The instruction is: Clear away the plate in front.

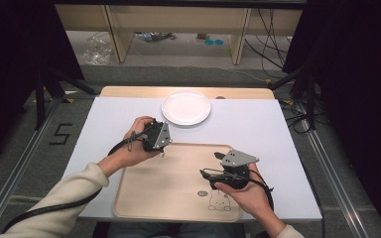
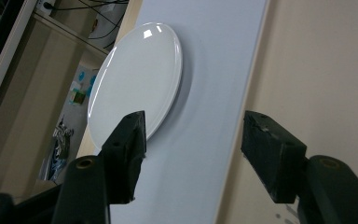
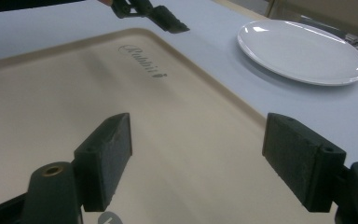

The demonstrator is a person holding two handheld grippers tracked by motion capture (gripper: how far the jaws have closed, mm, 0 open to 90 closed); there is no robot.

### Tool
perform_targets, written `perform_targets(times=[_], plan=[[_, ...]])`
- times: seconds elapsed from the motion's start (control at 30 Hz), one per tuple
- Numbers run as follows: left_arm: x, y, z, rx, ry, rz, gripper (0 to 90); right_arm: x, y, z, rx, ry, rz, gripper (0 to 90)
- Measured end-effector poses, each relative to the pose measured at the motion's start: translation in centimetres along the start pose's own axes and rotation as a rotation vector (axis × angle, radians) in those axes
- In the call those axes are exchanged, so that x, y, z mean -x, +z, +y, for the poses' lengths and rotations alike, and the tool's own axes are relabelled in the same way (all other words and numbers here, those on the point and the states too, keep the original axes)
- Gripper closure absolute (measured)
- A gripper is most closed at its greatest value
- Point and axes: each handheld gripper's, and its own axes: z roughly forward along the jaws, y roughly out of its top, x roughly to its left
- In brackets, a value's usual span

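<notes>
A white round plate (image 1: 186,107) lies at the back middle of the white-covered table (image 1: 258,124). In front of it sits a beige tray (image 1: 144,193) with nothing on it. My left gripper (image 1: 159,139) hovers over the tray's far left corner, rolled on its side. In the left gripper view its jaws (image 2: 196,126) stand open with nothing between them, facing the plate (image 2: 140,79) across a strip of table beside the tray (image 2: 317,70). My right gripper (image 1: 213,173) is held over the tray's right half. It is open (image 3: 198,126) and empty above the tray (image 3: 74,93), with the plate (image 3: 303,51) farther off.
The tray carries a rabbit drawing (image 1: 218,198) near its front edge and the word "Rabbit" (image 3: 144,60) near its far edge. Wooden shelf units (image 1: 119,29) and cables stand on the floor beyond the table. A taped "5" (image 1: 59,134) marks the floor at the left.
</notes>
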Motion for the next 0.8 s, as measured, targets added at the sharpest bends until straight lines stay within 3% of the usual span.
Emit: perform_targets(times=[0.2, 0.27, 0.47, 0.5, 0.7, 0.8], plan=[[-1.1, 2.1, 0.5, -0.013, 0.037, -0.002, 39.7, 0.1, 0.0, 0.0, 0.001, 0.001, 0.002, 25.5], [-1.2, 2.4, 0.6, -0.016, 0.038, 0.013, 40.0, 0.1, -0.1, 0.0, -0.004, 0.002, 0.005, 25.6], [-1.9, 4.1, 0.7, -0.034, 0.035, 0.006, 40.2, 0.1, -0.1, 0.0, -0.002, 0.004, 0.005, 26.4], [-2.3, 4.3, 0.8, -0.057, 0.071, -0.001, 40.3, 0.1, -0.1, 0.0, -0.003, 0.005, 0.005, 26.5], [-2.9, 6.0, 1.0, -0.061, 0.091, -0.004, 43.6, 0.2, 0.0, -0.1, -0.006, 0.009, 0.013, 26.8], [-3.3, 6.9, 1.1, -0.089, 0.116, -0.007, 44.1, 0.2, 0.0, -0.1, -0.005, 0.010, 0.011, 27.0]])
